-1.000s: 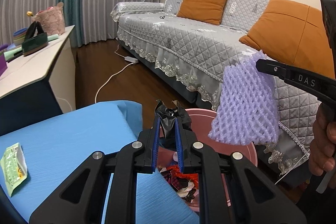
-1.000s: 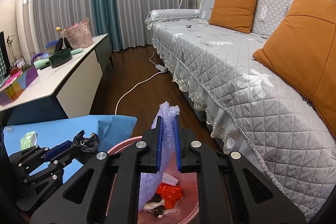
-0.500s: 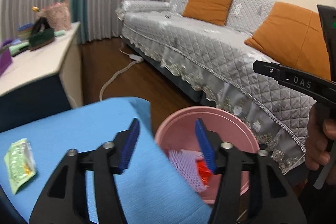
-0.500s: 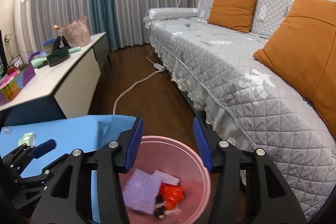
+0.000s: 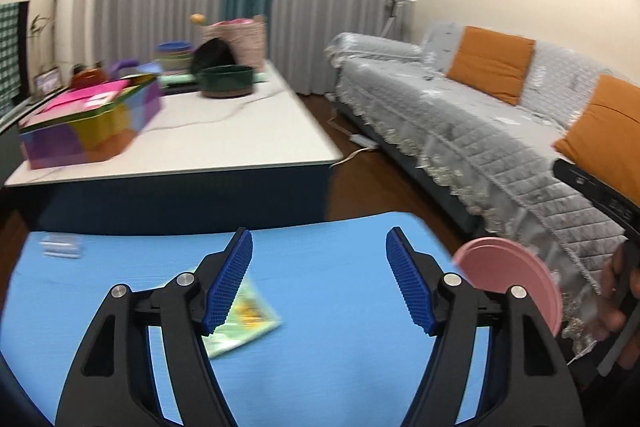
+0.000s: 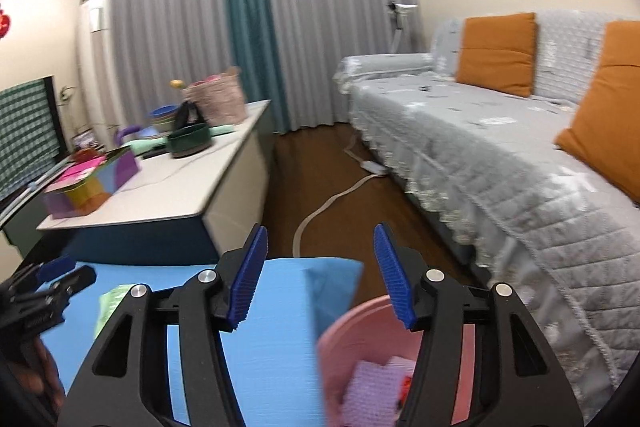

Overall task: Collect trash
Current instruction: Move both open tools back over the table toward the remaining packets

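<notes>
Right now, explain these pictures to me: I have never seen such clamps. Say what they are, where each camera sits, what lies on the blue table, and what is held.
No robot: a person holds a two-finger clamp in each hand, each with a camera looking along its blue fingers. In the left camera's view, the left gripper has just been opening and holds nothing. The right gripper likewise. On the blue table lie a green wrapper and a small clear packet. Beside the table stands a pink bin with purple foam netting inside.
</notes>
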